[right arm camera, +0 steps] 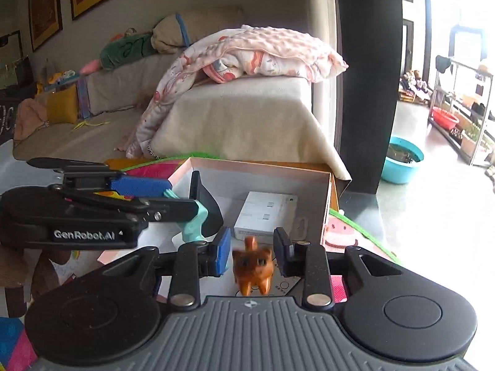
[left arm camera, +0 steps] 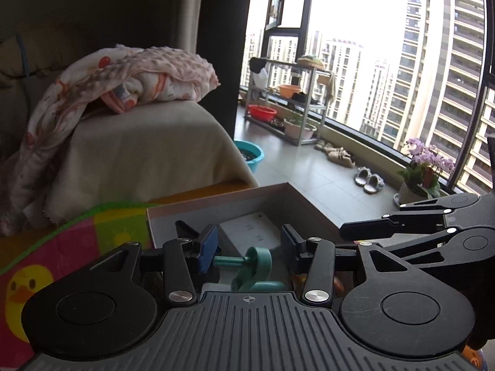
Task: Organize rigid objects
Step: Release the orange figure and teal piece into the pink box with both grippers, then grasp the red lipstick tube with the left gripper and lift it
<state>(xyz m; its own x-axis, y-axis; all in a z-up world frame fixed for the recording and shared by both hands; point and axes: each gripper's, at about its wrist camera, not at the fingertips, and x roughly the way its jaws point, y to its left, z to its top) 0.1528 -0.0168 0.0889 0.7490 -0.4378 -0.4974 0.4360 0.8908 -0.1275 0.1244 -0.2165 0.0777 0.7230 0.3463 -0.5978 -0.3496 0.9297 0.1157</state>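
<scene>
At the lower centre, the right tool (right arm camera: 252, 252) is standing open around the blurred orange cat figurine (right arm camera: 253, 267), pads apart from it. The left tool (left arm camera: 247, 245) is gripping the teal hook (left arm camera: 247, 264). The open box (right arm camera: 263, 167) is lying directly ahead.

Teal hook (left arm camera: 253, 266), orange cat figure (right arm camera: 252, 266), white box (right arm camera: 266, 213), blue basin (right arm camera: 402, 164).

orange toy cat (right arm camera: 252, 266): upright, blurred, over box | teal clamp (left arm camera: 250, 266): tilted | open white box (right arm camera: 326, 191): holds white carton (right arm camera: 266, 213)
</scene>
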